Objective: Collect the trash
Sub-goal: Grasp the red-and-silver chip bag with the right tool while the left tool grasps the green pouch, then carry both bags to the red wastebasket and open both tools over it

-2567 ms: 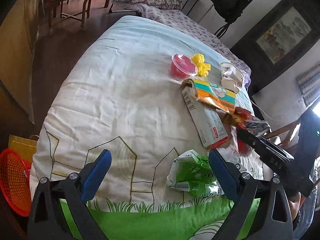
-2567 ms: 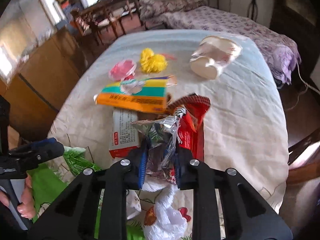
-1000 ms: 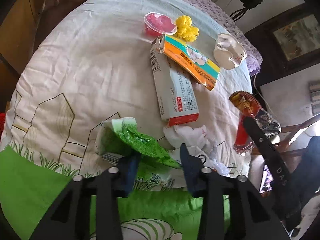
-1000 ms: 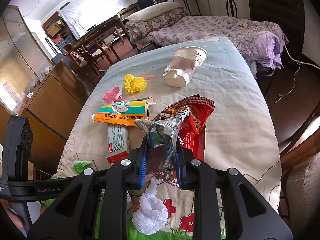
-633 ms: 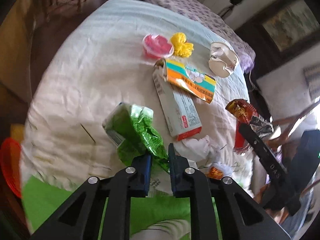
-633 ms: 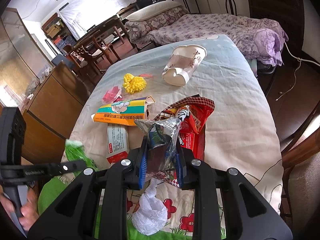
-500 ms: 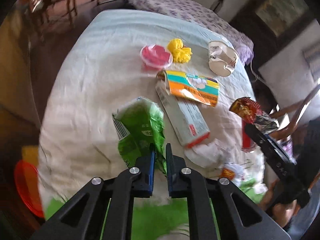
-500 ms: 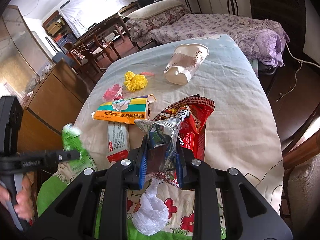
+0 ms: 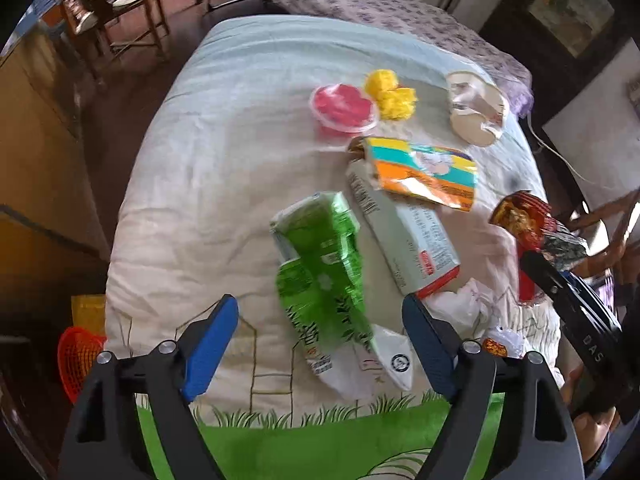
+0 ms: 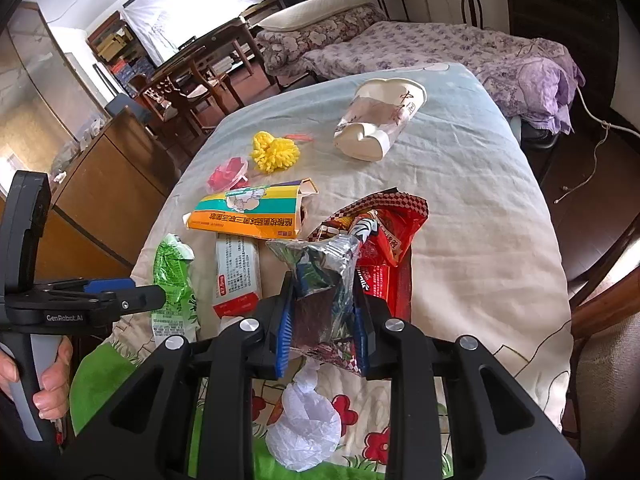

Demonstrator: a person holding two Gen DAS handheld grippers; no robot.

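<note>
The left gripper (image 9: 320,330) is spreading its jaws, and the green wrapper (image 9: 324,276) is sitting between the blue pads without either one pressing on it, so it is released and appears to be dropping or lying loose over the near part of the quilt (image 9: 224,152) (the blur makes it hard to say which). The right gripper (image 10: 323,320) is clenching a crumpled silver foil wrapper (image 10: 320,264), and the red snack bag (image 10: 384,240) is bunching up right behind that foil, possibly caught in the same pinch.

Further out on the quilt, a white carton (image 9: 404,232) is lying just beside the green wrapper, with an orange and teal box (image 9: 424,176) overlapping its far end. Beyond those, a pink plastic cup (image 9: 344,110) and a yellow pom-pom (image 9: 392,92) are sitting nearly touching, and a crushed paper cup (image 9: 476,108) is lying well apart toward the far right. A wad of white tissue (image 10: 308,424) is resting near the right gripper. An orange basket (image 9: 76,356) is showing on the floor off the near left corner.

The risk, as I judge it: the green wrapper is coming free over the bed, not over the basket, so it may simply be landing back among the litter. Light foil could also be slipping from the right pinch if that hand swings quickly.
</note>
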